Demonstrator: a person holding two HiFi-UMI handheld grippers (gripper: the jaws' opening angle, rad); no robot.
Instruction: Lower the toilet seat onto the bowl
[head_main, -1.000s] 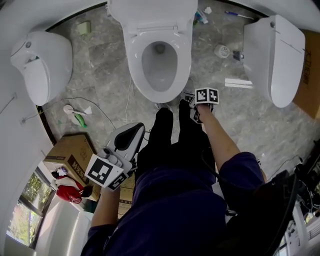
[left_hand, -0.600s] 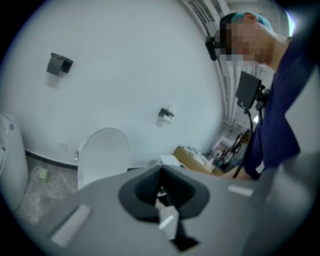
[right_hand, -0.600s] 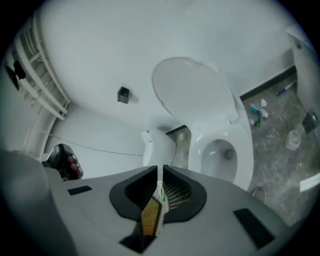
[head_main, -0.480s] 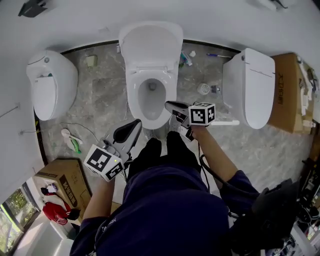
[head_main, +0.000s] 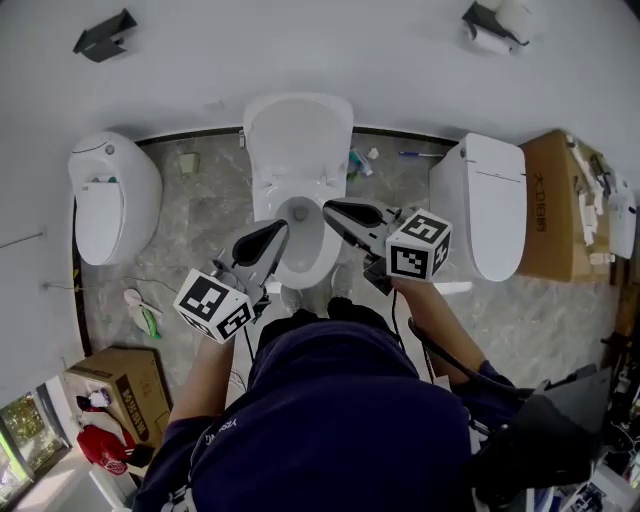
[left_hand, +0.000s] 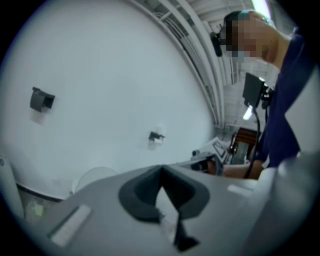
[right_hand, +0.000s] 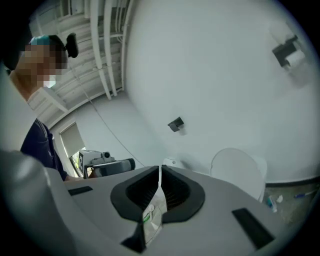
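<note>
Holds left gripper (head_main: 278, 230), jaws together, and right gripper (head_main: 332, 208), empty jaws just closing, above bowl (head_main: 312, 272); leaves toilet seat (head_main: 297, 135) upright ahead and below, likely to nudge it down with closed tips.

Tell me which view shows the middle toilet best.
Head view: the middle toilet is seen from above, with its raised lid and most of the bowl. The right gripper view catches only the raised lid. The left gripper view gives just a faint pale curve at lower left, probably that lid.
</note>
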